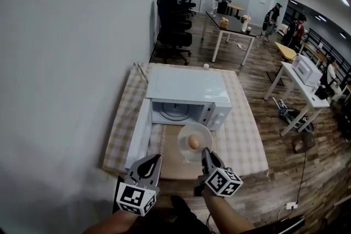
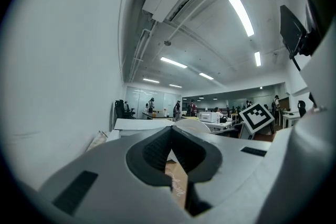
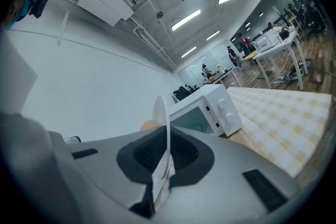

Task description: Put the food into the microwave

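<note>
White wall [image 1: 66, 63] runs just beside the left edge of a table in checked cloth [image 1: 247, 140], so that side is tight. Against it, the microwave door [image 1: 138, 137] stands swung out toward the person. Near the door's outer end the left gripper [image 1: 156, 157] hovers over the table's front edge, jaws together with nothing between them; its own view shows only a brown mat [image 1: 173, 159] beyond the tips.

Right of the door the white microwave [image 1: 186, 87] sits with its cavity open and the turntable [image 1: 175, 112] bare. Directly in front of that opening, above the mat, a white plate [image 1: 186, 131] carries a round brownish piece of food [image 1: 193, 142]. The right gripper [image 1: 205, 153] is clamped on the plate's near right rim; in its own view the rim runs edge-on between the pads.

Further right lies free cloth, then wooden floor [image 1: 274, 145]. Behind are black office chairs [image 1: 173, 19], white desks [image 1: 233, 27] and several standing people.
</note>
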`<state>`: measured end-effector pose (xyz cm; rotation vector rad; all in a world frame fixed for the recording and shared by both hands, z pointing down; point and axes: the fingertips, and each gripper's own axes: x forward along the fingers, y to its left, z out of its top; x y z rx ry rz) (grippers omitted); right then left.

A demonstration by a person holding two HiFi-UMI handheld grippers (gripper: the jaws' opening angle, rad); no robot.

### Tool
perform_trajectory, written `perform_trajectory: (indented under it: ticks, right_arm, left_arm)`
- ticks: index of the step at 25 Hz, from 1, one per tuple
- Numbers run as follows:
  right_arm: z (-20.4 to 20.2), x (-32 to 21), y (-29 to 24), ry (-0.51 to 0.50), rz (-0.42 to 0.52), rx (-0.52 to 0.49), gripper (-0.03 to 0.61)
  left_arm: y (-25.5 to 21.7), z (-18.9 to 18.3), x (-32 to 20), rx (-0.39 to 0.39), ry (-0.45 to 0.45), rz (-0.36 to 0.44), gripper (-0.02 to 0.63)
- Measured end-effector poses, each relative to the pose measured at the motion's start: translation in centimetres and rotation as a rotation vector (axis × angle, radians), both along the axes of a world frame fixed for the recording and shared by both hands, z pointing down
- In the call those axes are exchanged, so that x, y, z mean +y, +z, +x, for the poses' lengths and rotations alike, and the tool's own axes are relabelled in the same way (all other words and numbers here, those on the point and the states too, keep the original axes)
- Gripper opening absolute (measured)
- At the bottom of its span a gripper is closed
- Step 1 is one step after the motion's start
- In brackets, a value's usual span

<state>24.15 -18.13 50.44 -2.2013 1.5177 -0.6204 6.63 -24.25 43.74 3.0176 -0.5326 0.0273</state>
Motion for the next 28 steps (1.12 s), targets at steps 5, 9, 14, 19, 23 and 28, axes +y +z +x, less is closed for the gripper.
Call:
perform_trajectory:
  ticks: [5,9,14,19,23,28]
  right_arm:
    - [2.2,-3.4,3.5,-0.017,-0.023,-0.13,0.017]
    - [4.1,-6.3,5.6,-0.03,-0.035,-0.186,0.017]
    - [6.2,-9.1,7.7,-0.024,-0.062,-0.223,0.017]
    - [7.8,-11.3,10.1,-0.025,-0.078,-0.293,0.017]
    - [8.8,-13.2,11.8,-0.038,-0.086,-0.33,0.017]
    - [9.9,-15.7,13.5,-0.036,-0.081,-0.38,0.017]
  left_arm:
    - [0.4,1.4,-0.8,-0.025,-0.036,-0.013,0.008]
    - [0.9,2.3,-2.2,-0.046,-0.084,-0.021,0.008]
    - [0.7,2.8,-3.8,-0.032,-0.138,-0.021,0.008]
    - [1.8,3.7,-4.6,-0.062,-0.173,-0.05,0.008]
    - [3.0,4.2,-5.1,-0.099,-0.202,-0.059,0.008]
    - [3.6,5.0,-5.5,-0.103,-0.207,-0.087,0.008]
